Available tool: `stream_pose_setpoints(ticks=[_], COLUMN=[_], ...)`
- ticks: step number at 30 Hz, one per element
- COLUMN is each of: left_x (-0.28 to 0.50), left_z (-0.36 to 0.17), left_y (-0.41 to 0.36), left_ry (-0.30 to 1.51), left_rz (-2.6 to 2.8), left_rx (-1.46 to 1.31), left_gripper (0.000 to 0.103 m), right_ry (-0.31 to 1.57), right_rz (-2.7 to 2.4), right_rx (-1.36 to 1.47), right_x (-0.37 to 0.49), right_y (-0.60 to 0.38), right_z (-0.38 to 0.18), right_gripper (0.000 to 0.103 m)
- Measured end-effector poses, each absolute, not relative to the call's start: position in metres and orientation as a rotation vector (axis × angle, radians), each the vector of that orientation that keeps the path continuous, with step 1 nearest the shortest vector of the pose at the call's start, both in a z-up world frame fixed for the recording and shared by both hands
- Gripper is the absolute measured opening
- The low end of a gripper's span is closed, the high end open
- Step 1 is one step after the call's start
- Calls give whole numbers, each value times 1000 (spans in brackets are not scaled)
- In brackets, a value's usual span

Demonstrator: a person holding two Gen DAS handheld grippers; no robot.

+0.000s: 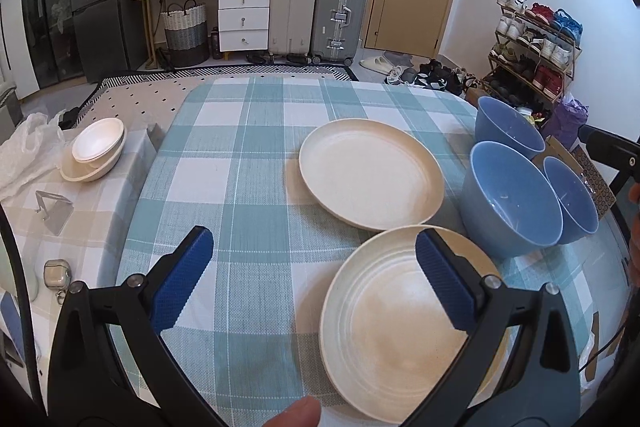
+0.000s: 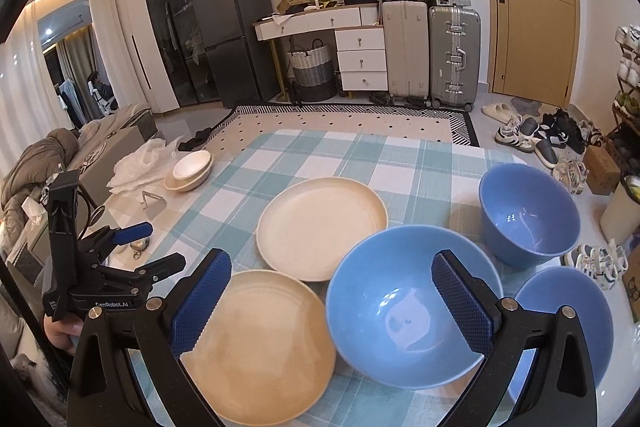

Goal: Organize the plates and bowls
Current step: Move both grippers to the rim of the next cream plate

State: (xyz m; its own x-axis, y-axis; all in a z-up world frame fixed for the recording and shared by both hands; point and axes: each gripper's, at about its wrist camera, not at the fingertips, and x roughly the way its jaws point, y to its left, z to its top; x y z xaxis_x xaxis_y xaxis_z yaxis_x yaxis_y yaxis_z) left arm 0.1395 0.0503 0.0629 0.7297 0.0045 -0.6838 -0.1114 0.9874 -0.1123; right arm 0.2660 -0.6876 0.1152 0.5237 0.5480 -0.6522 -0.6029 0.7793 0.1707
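- Two cream plates sit side by side on the table: the near plate closest to the person, the far plate just beyond it, rims nearly touching. Not yet stacked.
- Three blue bowls cluster to their right: a large bowl beside the near plate, a far bowl behind it and a third bowl at the right edge. All stand upright and separate, so I judge nesting is still to do.
- The right tool hangs above the large bowl, fingers spread as wide as they go, with nothing gripped.
- The left tool hovers over the near plate, likewise wide open and empty; its position suggests the plates are its share.
- A teal-and-white checked cloth covers the table; to the left on a beige cloth lie nested white bowls and a crumpled plastic bag.
- Beyond: a patterned rug, stacked suitcases, a white dresser, a dark fridge, a wooden door and a shoe rack.
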Motion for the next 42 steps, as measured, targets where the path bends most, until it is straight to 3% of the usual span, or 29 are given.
stream_pose_setpoints(ticks=[27,42], left_x=[227,268], left_z=[74,43], left_y=[51,66], left_ry=[786,861], left_rz=[73,92], left_rx=[-130,-169], left_gripper=[101,101], right_ry=[749,900], right_rz=[671,693], right_rx=[-59,-106], right_x=[368,430], right_y=[-690,-656], right_z=[151,109], right_gripper=[102,102])
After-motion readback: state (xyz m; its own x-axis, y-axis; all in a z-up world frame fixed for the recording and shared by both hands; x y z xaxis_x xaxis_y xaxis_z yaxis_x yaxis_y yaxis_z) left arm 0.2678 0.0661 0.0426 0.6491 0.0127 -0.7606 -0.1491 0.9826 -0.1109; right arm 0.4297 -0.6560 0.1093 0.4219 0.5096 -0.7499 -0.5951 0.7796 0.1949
